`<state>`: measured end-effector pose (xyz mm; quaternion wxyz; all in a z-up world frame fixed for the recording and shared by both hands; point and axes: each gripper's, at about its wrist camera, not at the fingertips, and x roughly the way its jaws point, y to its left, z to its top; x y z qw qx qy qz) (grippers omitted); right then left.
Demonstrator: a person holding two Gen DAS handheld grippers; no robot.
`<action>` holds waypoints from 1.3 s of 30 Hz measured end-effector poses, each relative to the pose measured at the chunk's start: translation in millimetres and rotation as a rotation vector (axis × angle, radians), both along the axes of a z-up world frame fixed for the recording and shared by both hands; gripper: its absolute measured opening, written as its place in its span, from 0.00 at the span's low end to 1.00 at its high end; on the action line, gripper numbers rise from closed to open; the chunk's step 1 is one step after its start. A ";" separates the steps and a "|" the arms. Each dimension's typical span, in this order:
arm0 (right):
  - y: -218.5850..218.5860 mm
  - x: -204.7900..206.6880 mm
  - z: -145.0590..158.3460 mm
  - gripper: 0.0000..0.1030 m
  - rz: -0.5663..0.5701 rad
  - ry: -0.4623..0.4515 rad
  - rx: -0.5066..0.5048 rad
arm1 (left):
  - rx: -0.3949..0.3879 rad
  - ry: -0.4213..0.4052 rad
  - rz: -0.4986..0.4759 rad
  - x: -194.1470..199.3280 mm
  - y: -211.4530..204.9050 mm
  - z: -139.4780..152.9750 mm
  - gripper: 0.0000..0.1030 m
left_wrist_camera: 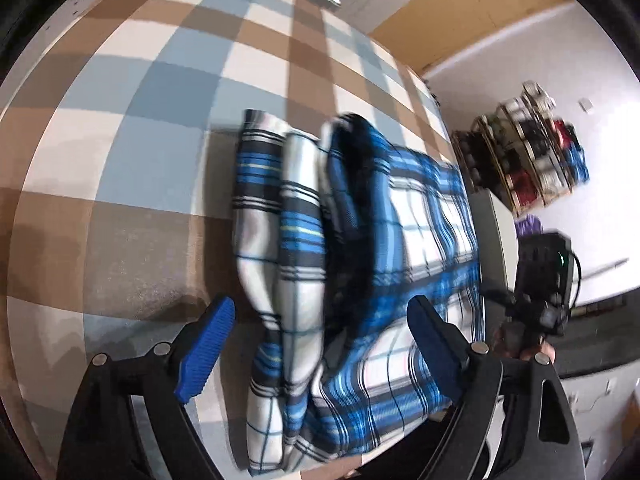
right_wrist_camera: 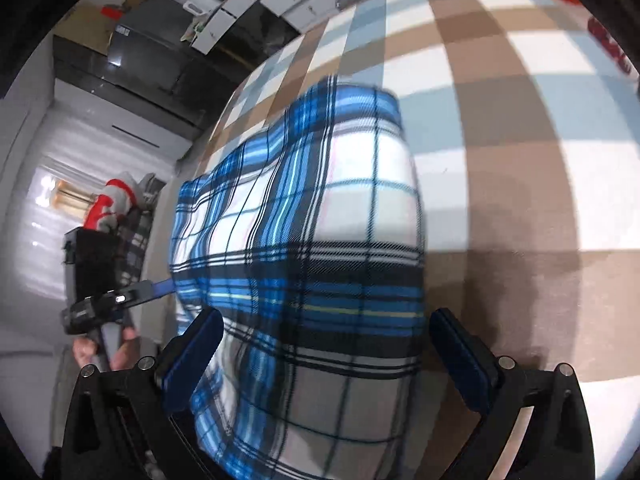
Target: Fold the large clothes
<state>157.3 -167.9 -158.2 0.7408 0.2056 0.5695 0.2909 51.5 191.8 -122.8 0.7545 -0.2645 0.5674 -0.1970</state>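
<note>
A: Left gripper [left_wrist_camera: 320, 344]?
B: Jaws spread wide, blue pads clear of cloth. Hung over near edge of plaid shirt [left_wrist_camera: 360, 264].
A: Shirt position?
B: Lay folded on checked cover [left_wrist_camera: 140, 140], thick rolled folds along left side.
A: Right gripper [right_wrist_camera: 326, 354]?
B: Also released, nothing pinched. Straddled shirt's near end, pads apart from fabric.

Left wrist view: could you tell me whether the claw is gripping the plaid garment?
No, the left claw stands open above the plaid garment.
</note>
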 end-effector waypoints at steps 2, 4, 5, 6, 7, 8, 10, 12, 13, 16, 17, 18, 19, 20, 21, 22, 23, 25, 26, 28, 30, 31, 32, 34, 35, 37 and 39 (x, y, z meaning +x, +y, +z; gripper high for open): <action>4.0 0.6 -1.3 1.00 0.030 0.011 0.023 | -0.073 0.032 0.037 -0.9 5.4 -5.5 0.83; 9.6 0.4 -1.4 1.00 0.057 0.002 0.011 | -0.106 0.078 0.008 0.8 1.6 -13.0 0.83; 13.3 0.1 -2.1 1.00 0.072 0.004 0.011 | -0.104 0.087 -0.005 0.0 -2.5 -14.8 0.83; 15.3 -0.3 -2.3 1.00 0.082 0.002 0.015 | -0.090 0.089 -0.015 -0.6 -6.4 -15.4 0.84; 16.5 -0.5 -2.8 1.00 0.084 -0.001 0.016 | -0.072 0.075 -0.027 -2.1 -11.0 -13.3 0.87; 18.6 -0.2 -2.8 1.00 0.087 0.002 0.021 | -0.052 0.061 -0.034 -3.8 -15.4 -11.1 0.89; 18.6 0.6 -2.8 1.00 0.088 0.003 0.036 | -0.026 0.049 -0.051 -5.8 -22.7 -8.6 0.94; 18.1 1.4 -3.3 1.00 0.078 0.008 0.055 | -0.011 0.037 -0.070 -8.4 -29.2 -6.4 0.97; 17.7 1.2 -3.9 1.00 0.073 0.008 0.061 | -0.005 0.029 -0.074 -8.8 -30.7 -5.0 0.97; 18.3 0.1 -2.8 1.00 0.069 -0.001 0.041 | 0.013 0.016 -0.096 -5.8 -36.5 -4.2 0.97; 19.2 -0.4 -2.6 1.00 0.069 -0.003 0.028 | 0.024 0.010 -0.103 -5.5 -39.5 -3.2 0.97; 22.5 -0.6 -2.1 1.00 0.067 -0.003 0.012 | 0.029 0.003 -0.105 -6.0 -40.3 -3.0 0.97; 26.4 -1.2 -1.9 1.00 0.065 -0.006 -0.006 | 0.031 -0.004 -0.104 -5.0 -40.3 -5.0 0.97; 31.3 -2.0 -1.3 1.00 0.066 -0.008 -0.023 | 0.032 -0.012 -0.101 -4.8 -39.6 -6.0 0.97; 36.9 -2.2 -0.6 1.00 0.066 -0.010 -0.039 | 0.030 -0.019 -0.099 -4.8 -39.1 -6.3 0.97; 40.0 -2.1 0.0 1.00 0.062 -0.009 -0.052 | 0.028 -0.024 -0.100 -3.9 -38.7 -6.9 0.97; 42.9 -2.1 0.4 1.00 0.059 -0.008 -0.061 | 0.023 -0.028 -0.102 -3.5 -39.0 -7.4 0.97; 48.6 -3.0 1.5 1.00 0.050 -0.018 -0.083 | -0.010 -0.025 -0.125 -2.4 -41.8 -8.8 0.97; 53.4 -4.0 2.4 0.97 0.044 -0.028 -0.095 | -0.025 -0.023 -0.128 -1.9 -41.6 -9.3 0.97; 52.5 -7.1 5.1 0.89 0.026 -0.051 -0.105 | -0.047 -0.018 -0.121 -0.5 -39.2 -9.8 0.97; 49.5 -10.9 10.2 0.81 0.013 -0.071 -0.057 | -0.092 -0.004 -0.105 -1.2 -34.3 -10.2 0.96; 47.0 -13.7 15.4 0.80 0.015 -0.081 -0.009 | -0.113 0.001 -0.102 -1.7 -31.8 -9.9 0.93; 43.7 -18.5 19.0 0.80 0.021 -0.088 0.025 | -0.126 0.003 -0.108 -2.0 -29.9 -8.4 0.89; 40.2 -23.4 23.3 0.80 0.035 -0.098 0.062 | -0.135 -0.001 -0.113 -3.1 -26.9 -5.1 0.85; 40.5 -25.3 22.7 0.80 0.044 -0.091 0.066 | -0.141 0.002 -0.111 -3.3 -25.4 -4.6 0.85; 37.3 -25.0 15.8 0.80 0.043 -0.062 0.063 | -0.144 0.013 -0.094 -2.6 -22.1 -6.1 0.85; 35.6 -20.5 9.0 0.81 0.032 -0.033 0.066 | -0.119 0.034 -0.085 -0.8 -21.9 -11.0 0.85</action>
